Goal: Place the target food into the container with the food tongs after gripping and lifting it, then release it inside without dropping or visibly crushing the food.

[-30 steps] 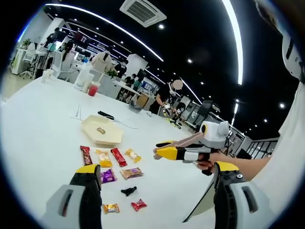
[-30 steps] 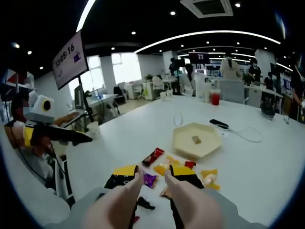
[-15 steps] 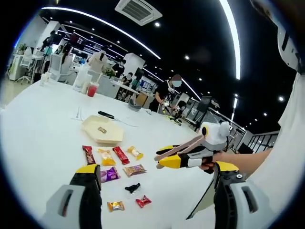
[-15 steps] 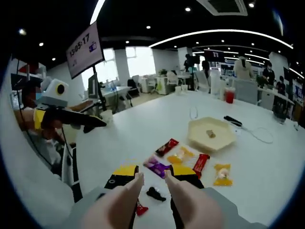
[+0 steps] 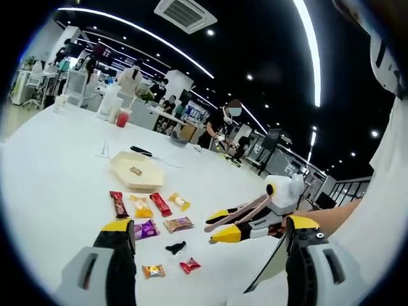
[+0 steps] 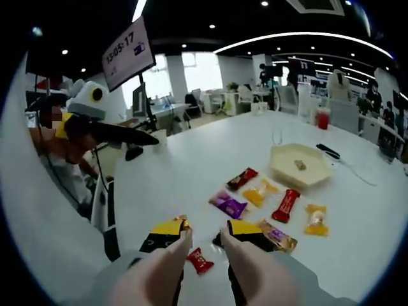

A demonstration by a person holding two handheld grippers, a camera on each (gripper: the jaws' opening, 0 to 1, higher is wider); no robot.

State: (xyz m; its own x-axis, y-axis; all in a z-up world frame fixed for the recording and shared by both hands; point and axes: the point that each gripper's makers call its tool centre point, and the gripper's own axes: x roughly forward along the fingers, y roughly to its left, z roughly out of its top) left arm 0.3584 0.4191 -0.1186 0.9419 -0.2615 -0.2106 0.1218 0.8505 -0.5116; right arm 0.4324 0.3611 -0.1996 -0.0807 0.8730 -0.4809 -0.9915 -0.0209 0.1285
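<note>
A beige hexagonal container (image 5: 135, 172) (image 6: 299, 167) sits on the white table (image 5: 51, 185) with one small piece of food in it. In front of it lie several wrapped snacks: a dark red bar (image 5: 118, 204) (image 6: 242, 179), a purple pack (image 5: 145, 229) (image 6: 228, 204), a red bar (image 6: 286, 204), a brown pack (image 6: 277, 234) and a small red candy (image 5: 189, 265) (image 6: 199, 260). My right gripper (image 6: 204, 233) (image 5: 218, 226) holds beige food tongs (image 6: 162, 268) between its jaws, arms apart, just above the red candy. My left gripper (image 5: 209, 223) (image 6: 137, 135) is open, off the table's near edge.
A small black object (image 5: 175, 247) and an orange candy (image 5: 152, 271) lie near the table's front edge. A cable and black device (image 5: 143, 153) lie behind the container, with a red drink cup (image 5: 122, 118) (image 6: 323, 118) farther back. People and desks fill the background.
My right gripper with the tongs has dropped lower and nearer the small candies at the table's front. The left gripper has hardly moved; the snacks lie as before.
</note>
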